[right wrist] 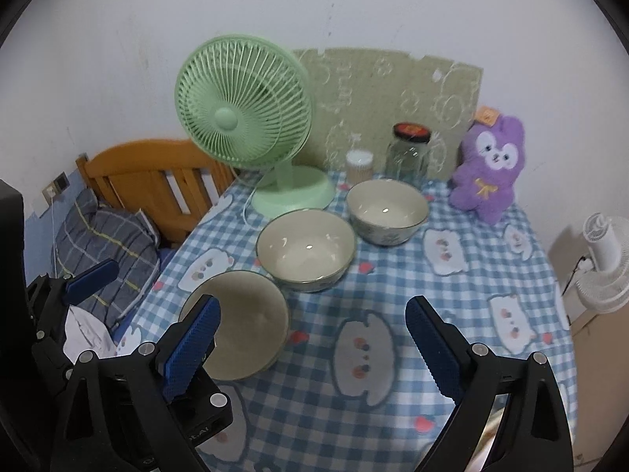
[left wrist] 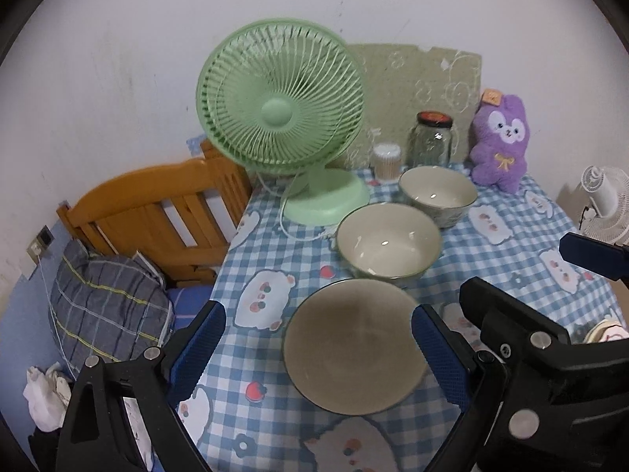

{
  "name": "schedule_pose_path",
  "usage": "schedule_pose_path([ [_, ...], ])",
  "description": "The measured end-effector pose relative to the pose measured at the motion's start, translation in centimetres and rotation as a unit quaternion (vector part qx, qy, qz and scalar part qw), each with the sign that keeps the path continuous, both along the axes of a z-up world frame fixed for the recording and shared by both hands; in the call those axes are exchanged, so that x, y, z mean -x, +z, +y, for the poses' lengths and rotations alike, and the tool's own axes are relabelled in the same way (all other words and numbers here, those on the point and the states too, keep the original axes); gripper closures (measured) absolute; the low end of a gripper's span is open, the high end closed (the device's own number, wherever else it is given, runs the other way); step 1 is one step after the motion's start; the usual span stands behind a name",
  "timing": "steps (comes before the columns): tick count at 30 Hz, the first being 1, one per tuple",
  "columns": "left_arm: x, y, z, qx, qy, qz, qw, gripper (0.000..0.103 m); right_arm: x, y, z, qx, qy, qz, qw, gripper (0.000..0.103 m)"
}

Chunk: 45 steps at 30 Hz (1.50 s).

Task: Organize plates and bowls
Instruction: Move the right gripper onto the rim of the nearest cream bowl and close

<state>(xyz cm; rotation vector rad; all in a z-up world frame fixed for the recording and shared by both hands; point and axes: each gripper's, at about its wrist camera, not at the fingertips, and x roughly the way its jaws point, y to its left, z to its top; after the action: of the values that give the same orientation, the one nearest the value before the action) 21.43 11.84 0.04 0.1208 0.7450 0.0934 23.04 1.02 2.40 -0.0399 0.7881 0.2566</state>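
Three cream bowls with dark rims stand in a diagonal row on the blue checked tablecloth [left wrist: 511, 244]. The near bowl [left wrist: 354, 346] lies between the spread fingers of my left gripper [left wrist: 318, 350], which is open; no pad visibly touches its rim. Behind it come the middle bowl [left wrist: 387, 244] and the far bowl [left wrist: 438, 192]. In the right wrist view, my right gripper [right wrist: 312, 348] is open over bare cloth, with the near bowl [right wrist: 243, 322] by its left finger. The middle bowl [right wrist: 306, 247] and far bowl [right wrist: 387, 208] are beyond it.
A green desk fan [left wrist: 279, 118], a cotton swab tub [left wrist: 387, 161], a glass jar [left wrist: 430, 139] and a purple plush [left wrist: 499, 141] line the table's back. A wooden headboard [left wrist: 157, 204] and pillow [left wrist: 102, 299] are left of the table. A white fan [right wrist: 605, 259] stands off its right edge.
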Motion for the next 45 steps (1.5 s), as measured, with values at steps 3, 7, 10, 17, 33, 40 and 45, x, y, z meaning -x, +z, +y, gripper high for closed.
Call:
schedule_pose_path([
  [3,-1.0,-0.9,1.1,0.007,-0.005,0.010,0.9999,0.008,-1.1,-1.2,0.8,-0.003,-0.002,0.014,1.000,0.006],
  [7,-2.6,-2.4,2.4,0.013,-0.011,0.031,0.9994,0.017,-2.2,-2.5,1.6,-0.002,-0.010,0.025,1.000,0.009],
  [10,-3.6,-3.4,3.4,0.029,-0.015,0.048,0.9983,0.024,-2.9,-3.5,2.2,0.004,-0.017,0.043,0.999,0.014],
  [17,-4.7,-5.1,4.6,0.024,-0.029,0.066,0.9971,0.037,-4.0,-5.4,3.6,0.015,-0.017,0.062,0.998,0.024],
  [33,-5.9,-7.4,4.0,0.019,-0.059,0.098,0.9932,0.061,-4.9,-8.1,3.9,0.054,-0.011,0.093,0.994,0.049],
  [40,-6.3,-8.5,3.4,0.014,-0.067,0.116,0.9908,0.072,-5.4,-9.4,3.7,0.048,-0.003,0.118,0.992,0.065],
  [45,-6.2,-8.6,3.0,0.003,-0.062,0.111,0.9919,0.076,-5.7,-10.4,3.8,0.041,0.012,0.134,0.990,0.081],
])
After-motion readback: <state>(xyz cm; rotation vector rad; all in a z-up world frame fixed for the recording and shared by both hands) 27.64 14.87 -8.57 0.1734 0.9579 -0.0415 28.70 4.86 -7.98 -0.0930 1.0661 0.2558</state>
